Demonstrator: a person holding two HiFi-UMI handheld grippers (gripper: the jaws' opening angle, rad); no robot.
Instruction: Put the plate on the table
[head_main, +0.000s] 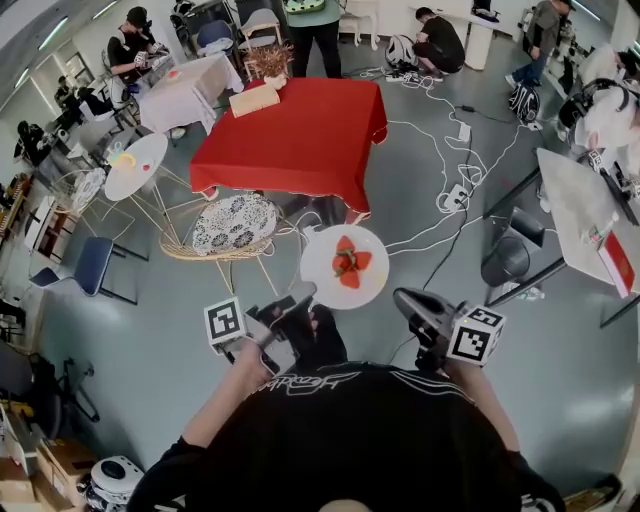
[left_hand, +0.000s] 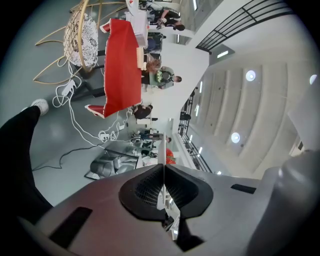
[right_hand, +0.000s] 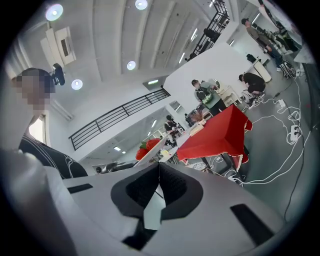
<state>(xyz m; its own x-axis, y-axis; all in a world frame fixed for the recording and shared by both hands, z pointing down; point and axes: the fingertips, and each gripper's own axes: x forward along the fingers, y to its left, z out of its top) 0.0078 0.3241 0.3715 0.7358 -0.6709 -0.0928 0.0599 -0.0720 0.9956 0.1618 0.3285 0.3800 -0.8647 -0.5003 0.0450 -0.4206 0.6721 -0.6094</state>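
Upper middle of frame: the red table (head_main: 300, 140). Centre frame: the white plate (head_main: 320, 268) with strawberries (head_main: 347, 262), up in the air and well apart from it. Left tool (head_main: 300, 296) and right tool (head_main: 406, 298) each clamp its rim. Carry step, I'd say. Next it needs walking over and lowering level.

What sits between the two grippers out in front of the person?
A white plate carrying strawberries, clearest in the head view. The left gripper and right gripper each clamp its rim, one on either side.

Black T-shirt (head_main: 350, 440) with white lettering (head_main: 305, 382); grey left hand-held gripper (head_main: 298, 293) and right hand-held gripper (head_main: 403, 296) carry marker cubes (head_main: 225, 323).
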